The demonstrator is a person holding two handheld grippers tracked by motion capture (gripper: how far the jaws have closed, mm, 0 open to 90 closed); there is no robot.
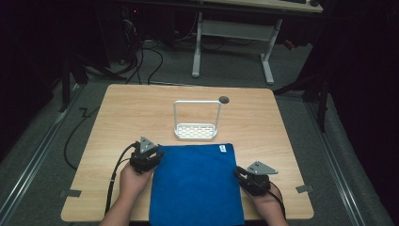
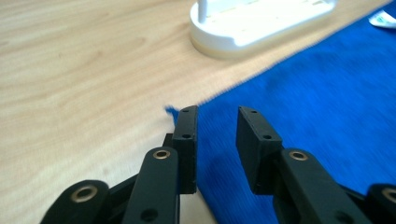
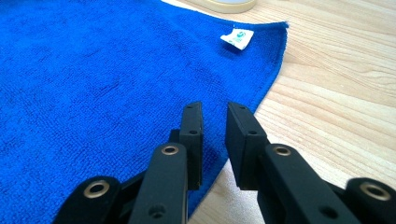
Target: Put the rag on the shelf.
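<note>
Both tools [image 1: 149,159] [image 1: 242,175] parted at blue towel [image 1: 195,183] edges.

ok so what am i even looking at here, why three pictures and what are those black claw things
A person sits at a wooden table holding a hand-held gripper in each hand. Each black claw is a pair of jaws the person squeezes open and shut.

The high view looks down from above: the left gripper is at the far left corner of a blue cloth, the right gripper at its right edge. The other two pictures come from cameras riding on each gripper, looking along its jaws.

Beyond the cloth stands a white rack with a tall hoop handle. The cloth has a small white label near one corner.

Both pairs of jaws stand apart over the cloth's edges; neither holds anything.
</note>
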